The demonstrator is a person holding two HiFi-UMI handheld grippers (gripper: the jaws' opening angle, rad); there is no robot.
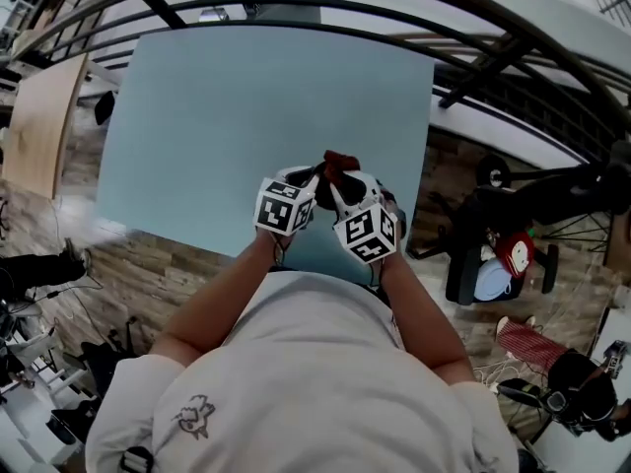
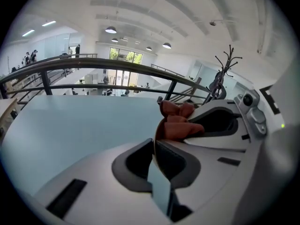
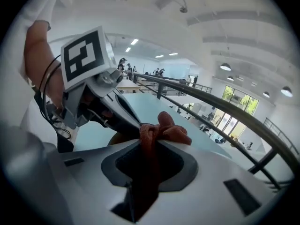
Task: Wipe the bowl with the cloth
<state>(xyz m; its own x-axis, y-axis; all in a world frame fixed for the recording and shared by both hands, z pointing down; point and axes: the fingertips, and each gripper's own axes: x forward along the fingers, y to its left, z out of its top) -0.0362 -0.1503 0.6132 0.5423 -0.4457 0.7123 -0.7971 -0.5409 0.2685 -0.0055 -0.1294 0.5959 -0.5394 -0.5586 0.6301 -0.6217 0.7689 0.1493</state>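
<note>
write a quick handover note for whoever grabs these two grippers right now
Left gripper: jaws shut on the bowl by its thin rim, holding it over the table.
Right gripper: jaws shut on the red cloth, with the bunched end sticking out right beside the bowl's rim.
Done: both things are in hand and brought together.
Left: wipe the bowl with the cloth. How much is already wiped can't be told from here.
</note>
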